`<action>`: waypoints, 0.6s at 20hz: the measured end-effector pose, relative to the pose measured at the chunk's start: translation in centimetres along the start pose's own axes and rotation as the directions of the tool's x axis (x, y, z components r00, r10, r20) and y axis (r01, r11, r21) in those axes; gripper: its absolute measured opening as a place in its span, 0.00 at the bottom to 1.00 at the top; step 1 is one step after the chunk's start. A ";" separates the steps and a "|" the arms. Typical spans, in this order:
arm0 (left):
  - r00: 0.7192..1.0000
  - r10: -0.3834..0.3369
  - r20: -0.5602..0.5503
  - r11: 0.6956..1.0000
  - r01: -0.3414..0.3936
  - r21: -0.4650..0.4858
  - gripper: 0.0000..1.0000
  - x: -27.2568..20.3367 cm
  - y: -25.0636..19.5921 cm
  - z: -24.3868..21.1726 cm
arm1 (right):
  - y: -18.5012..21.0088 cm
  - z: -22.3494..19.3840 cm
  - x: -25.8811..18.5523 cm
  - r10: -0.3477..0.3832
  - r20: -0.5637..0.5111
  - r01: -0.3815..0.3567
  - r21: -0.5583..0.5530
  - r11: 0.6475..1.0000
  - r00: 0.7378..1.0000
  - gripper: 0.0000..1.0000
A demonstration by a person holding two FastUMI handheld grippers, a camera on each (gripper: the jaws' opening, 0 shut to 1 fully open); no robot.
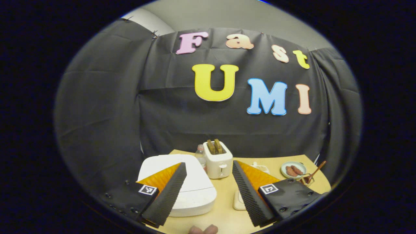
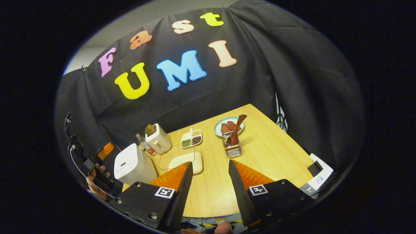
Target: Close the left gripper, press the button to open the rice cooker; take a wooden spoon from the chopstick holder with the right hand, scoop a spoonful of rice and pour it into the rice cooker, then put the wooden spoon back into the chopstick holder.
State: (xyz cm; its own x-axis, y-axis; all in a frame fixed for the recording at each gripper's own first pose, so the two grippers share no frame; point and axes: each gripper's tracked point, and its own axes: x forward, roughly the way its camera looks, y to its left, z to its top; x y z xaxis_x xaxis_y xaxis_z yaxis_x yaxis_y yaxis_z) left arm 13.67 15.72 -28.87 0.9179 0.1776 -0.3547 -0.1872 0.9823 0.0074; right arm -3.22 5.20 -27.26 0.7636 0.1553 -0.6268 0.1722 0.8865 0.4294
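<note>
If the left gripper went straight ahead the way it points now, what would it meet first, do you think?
Most likely the white toaster, which stands almost in line with the gap of the open left gripper. The closed rice cooker lies just left of that line, under the left finger; depth is hard to judge.

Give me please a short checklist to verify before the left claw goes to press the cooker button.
1. Left claw shut: not ok, fingers apart.
2. Cooker lid down: ok.
3. Button located: cannot tell.
4. Left claw over the cooker: ok, one finger in front of its lid.
5. Spoon in the holder: ok, upright.
6. Right claw open and empty: ok.
</note>
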 end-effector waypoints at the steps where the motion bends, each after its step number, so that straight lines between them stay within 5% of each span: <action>1: 1.000 -0.010 0.008 1.000 0.010 -0.004 0.98 -1.1 -1.7 0.9 | -0.6 1.0 0.1 0.017 0.014 -0.017 -0.011 1.000 1.000 0.68; 7: 0.999 -0.013 0.051 1.000 0.015 -0.021 0.94 -7.6 -13.8 4.4 | -7.6 7.6 1.2 0.131 0.086 -0.126 -0.066 0.990 0.988 0.68; 12: 0.992 -0.073 0.105 0.997 0.074 0.002 0.94 -12.6 -27.8 5.3 | -15.3 11.8 2.8 0.164 0.165 -0.145 -0.124 0.982 0.973 0.68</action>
State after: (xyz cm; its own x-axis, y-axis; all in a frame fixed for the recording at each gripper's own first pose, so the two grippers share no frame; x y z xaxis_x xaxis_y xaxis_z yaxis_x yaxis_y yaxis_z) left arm 9.21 -13.47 -19.63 0.9609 0.1104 -0.2540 -0.1186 0.9928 -0.0171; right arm 3.63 -13.11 -27.89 0.8735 0.2250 -0.4317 -0.0189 0.9018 0.4317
